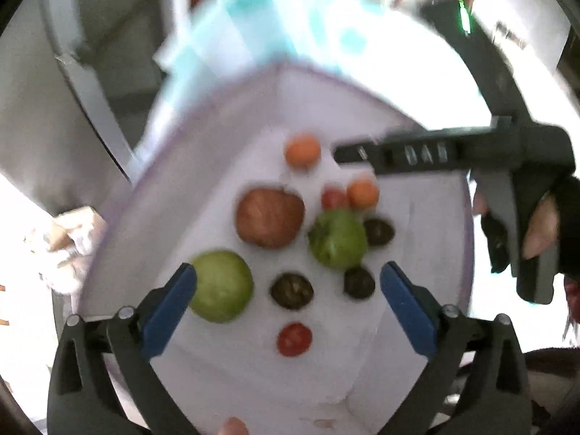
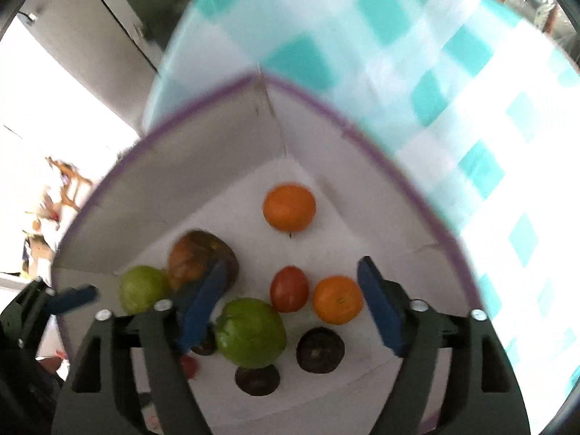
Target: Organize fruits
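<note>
fruit lies in the white box [image 2: 203, 166]. right gripper [image 2: 290, 304], spread and empty, brackets the red tomato [image 2: 289, 289] and orange [image 2: 338, 299]. left gripper [image 1: 288, 290], also spread, hangs farther back.

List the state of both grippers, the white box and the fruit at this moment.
Left gripper: open, holding nothing.
Right gripper: open, holding nothing.
White purple-rimmed box: open-topped, fruit loose inside.
Large brownish-red fruit: lying loose, ungripped.
Two green round fruits: loose on the floor, apart.

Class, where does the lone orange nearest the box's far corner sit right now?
In the right wrist view, the orange lies on the white box floor near its far corner, apart from the others, beyond the red tomato.
</note>
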Demonstrator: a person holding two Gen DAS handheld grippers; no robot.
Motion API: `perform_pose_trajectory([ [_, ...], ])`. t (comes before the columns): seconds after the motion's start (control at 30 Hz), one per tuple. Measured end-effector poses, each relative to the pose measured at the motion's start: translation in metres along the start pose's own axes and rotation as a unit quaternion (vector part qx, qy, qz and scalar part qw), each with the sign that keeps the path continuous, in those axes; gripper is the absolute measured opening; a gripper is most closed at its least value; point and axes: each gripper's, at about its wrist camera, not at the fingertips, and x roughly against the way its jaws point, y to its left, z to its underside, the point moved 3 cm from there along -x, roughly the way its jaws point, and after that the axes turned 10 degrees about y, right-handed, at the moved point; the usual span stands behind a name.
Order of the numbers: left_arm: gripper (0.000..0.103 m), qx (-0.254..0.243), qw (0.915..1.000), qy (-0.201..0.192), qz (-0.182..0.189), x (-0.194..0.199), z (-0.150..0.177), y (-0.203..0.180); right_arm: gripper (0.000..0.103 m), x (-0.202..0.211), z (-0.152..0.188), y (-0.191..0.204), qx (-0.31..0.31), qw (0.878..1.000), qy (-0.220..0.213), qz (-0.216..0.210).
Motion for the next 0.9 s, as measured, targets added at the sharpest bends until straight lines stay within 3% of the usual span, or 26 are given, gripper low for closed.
perform_pose_trajectory([
  [0.1, 0.102, 0.010, 0.9957, -0.087, -0.029, 0.045, 0.005, 0.003, 0.087, 0.035, 0.006, 0.006, 0.020, 0.998, -0.057, -0.003],
  [0.17, 0.102, 0.026, 0.9877, -0.136, -0.072, 0.073, 0.007, 0.004, 0.087, 0.059, 0.011, 0.019, 0.031, 0.994, -0.109, -0.006],
  [0.23, 0.102, 0.058, 0.9774, -0.160, -0.126, 0.091, 0.008, 0.003, 0.087, 0.079, 0.019, 0.025, 0.034, 0.987, -0.157, -0.001],
  [0.3, 0.102, 0.092, 0.9667, -0.166, -0.172, 0.101, 0.005, 0.013, 0.087, 0.083, 0.016, 0.028, 0.027, 0.986, -0.165, -0.009],
  [0.4, 0.102, 0.119, 0.9703, -0.123, -0.171, 0.093, 0.001, 0.014, 0.087, 0.066, 0.012, 0.039, 0.017, 0.994, -0.108, 0.006],
  [0.6, 0.102, 0.105, 0.9839, -0.007, -0.144, 0.036, 0.005, 0.012, 0.087, 0.014, 0.033, 0.052, 0.016, 0.999, -0.029, 0.042],
  [0.73, 0.102, 0.108, 0.9848, 0.058, -0.123, 0.005, 0.014, 0.015, 0.087, -0.010, 0.046, 0.056, 0.031, 0.998, 0.012, 0.061],
  [0.9, 0.102, 0.119, 0.9833, 0.091, -0.104, -0.017, 0.023, 0.018, 0.087, -0.020, 0.053, 0.059, 0.042, 0.996, 0.025, 0.069],
])
